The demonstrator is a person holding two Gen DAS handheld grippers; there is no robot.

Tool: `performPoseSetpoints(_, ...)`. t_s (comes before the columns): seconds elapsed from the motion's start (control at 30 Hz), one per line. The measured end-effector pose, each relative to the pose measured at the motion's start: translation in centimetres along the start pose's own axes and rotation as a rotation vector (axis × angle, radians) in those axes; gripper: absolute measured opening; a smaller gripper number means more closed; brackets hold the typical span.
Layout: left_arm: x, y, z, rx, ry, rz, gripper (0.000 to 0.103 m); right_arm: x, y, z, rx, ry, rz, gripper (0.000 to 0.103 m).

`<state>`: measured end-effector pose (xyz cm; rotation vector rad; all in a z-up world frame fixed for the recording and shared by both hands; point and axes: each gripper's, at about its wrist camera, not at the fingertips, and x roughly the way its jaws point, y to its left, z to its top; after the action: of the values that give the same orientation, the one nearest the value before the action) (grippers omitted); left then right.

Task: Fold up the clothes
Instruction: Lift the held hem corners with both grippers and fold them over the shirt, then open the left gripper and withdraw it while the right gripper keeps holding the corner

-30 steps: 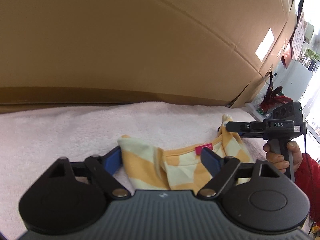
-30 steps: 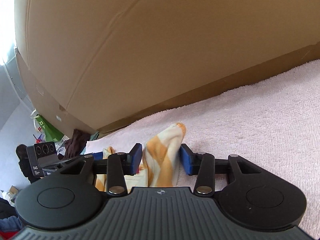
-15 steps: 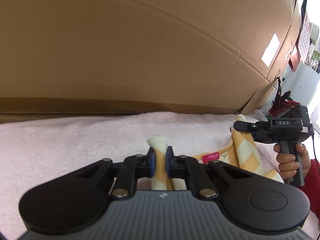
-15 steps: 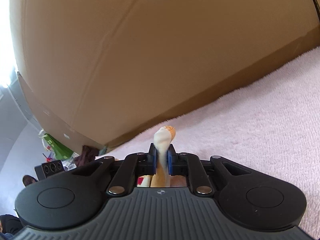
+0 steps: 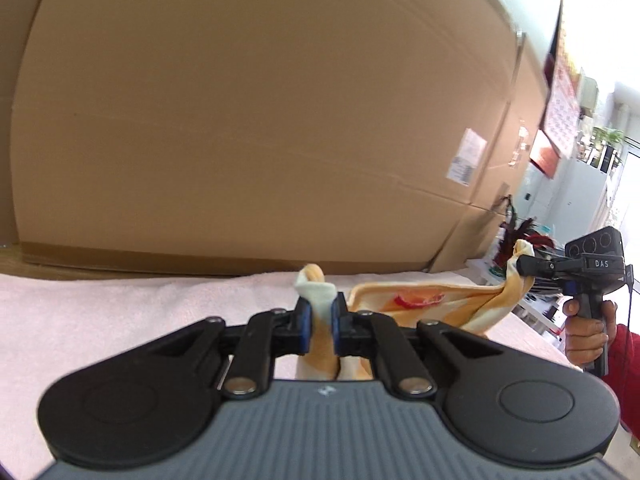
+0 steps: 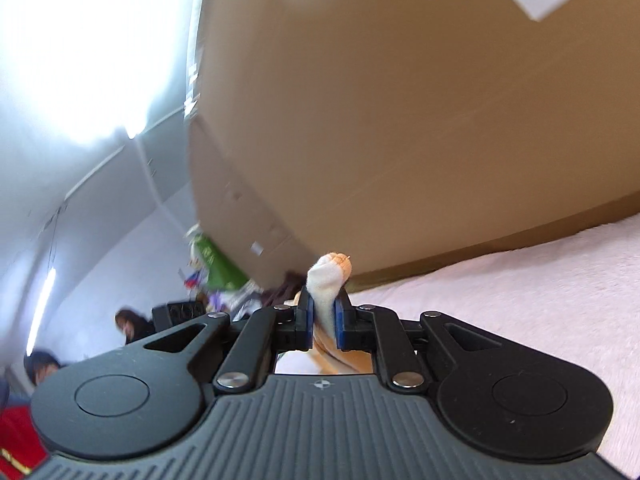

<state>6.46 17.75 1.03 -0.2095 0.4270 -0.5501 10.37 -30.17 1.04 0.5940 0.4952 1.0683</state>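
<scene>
A small yellow-and-cream striped garment hangs stretched in the air between my two grippers, above the pink towel. My left gripper is shut on one bunched corner of it, which pokes up between the blue pads. In the left wrist view my right gripper shows at the far right, held by a hand, shut on the other corner. The right wrist view shows my right gripper with a cream and orange tuft of the garment pinched between its pads. The garment's lower part is hidden behind the gripper bodies.
A big cardboard box stands along the towel's far edge and fills the background. Beyond the box's end are shelves, a plant and clutter. In the right wrist view, people sit in the distance at the left.
Both grippers closed on the garment's corners while it lay flat on the towel, then rose and lifted it off the towel. The cloth now hangs stretched between them.
</scene>
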Motion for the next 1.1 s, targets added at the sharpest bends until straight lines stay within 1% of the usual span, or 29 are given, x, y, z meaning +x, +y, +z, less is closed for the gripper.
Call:
performPoseSetpoints(0.13,-3.8,-1.5,-2.5,0.013,-0.021,-0.040,0.004,-1.6,3.2,-1.6,-0.092,0.080,0.012,0.011)
performPoseSetpoints(0.23,-5.9,-3.3,-4.9,0.073,-0.007,-0.050,0.004,-2.9,4.2,-2.6,-0.134,0.138,-0.008,0.011)
performPoseSetpoints(0.3,-6.6,-4.4,-6.3,0.118,0.020,-0.045,0.005,-3.2,4.5,-3.2,-0.154,0.183,-0.042,0.012)
performPoseSetpoints(0.43,-5.6,-6.3,-8.7,0.244,0.078,0.003,0.005,-2.3,4.3,-4.8,-0.209,0.293,-0.146,0.012)
performPoseSetpoints(0.53,-4.8,-7.1,-9.7,0.322,0.081,0.031,0.006,-1.2,4.2,-6.5,-0.289,0.364,-0.262,0.012)
performPoseSetpoints(0.6,-4.2,-7.2,-10.0,0.366,0.091,0.050,0.006,0.0,4.2,-7.3,-0.331,0.367,-0.322,0.012)
performPoseSetpoints(0.7,-4.4,-7.3,-9.8,0.415,0.118,0.049,0.007,1.1,4.6,-7.8,-0.376,0.339,-0.379,0.012)
performPoseSetpoints(0.77,-5.2,-7.3,-9.6,0.454,0.146,0.036,0.012,1.3,5.0,-7.9,-0.406,0.343,-0.393,0.013)
performPoseSetpoints(0.83,-6.2,-7.2,-9.3,0.492,0.177,0.019,0.021,1.3,5.7,-8.0,-0.450,0.355,-0.403,0.014)
performPoseSetpoints(0.87,-6.8,-7.2,-8.9,0.500,0.184,0.009,0.022,1.5,6.1,-8.2,-0.476,0.361,-0.411,0.016)
performPoseSetpoints(0.9,-7.2,-7.3,-8.3,0.498,0.168,-0.001,0.022,1.7,6.5,-8.4,-0.502,0.366,-0.419,0.018)
performPoseSetpoints(0.97,-8.2,-7.7,-6.9,0.480,0.109,-0.024,0.031,2.2,7.3,-8.8,-0.568,0.380,-0.441,0.020)
performPoseSetpoints(1.03,-8.3,-8.2,-5.2,0.441,0.028,-0.059,0.057,3.0,7.8,-9.6,-0.649,0.397,-0.466,0.021)
performPoseSetpoints(1.07,-7.7,-8.4,-4.6,0.417,0.007,-0.070,0.061,3.2,7.9,-9.8,-0.671,0.403,-0.474,0.022)
performPoseSetpoints(1.1,-6.6,-8.5,-4.2,0.394,0.005,-0.075,0.061,3.3,7.9,-9.9,-0.684,0.407,-0.478,0.024)
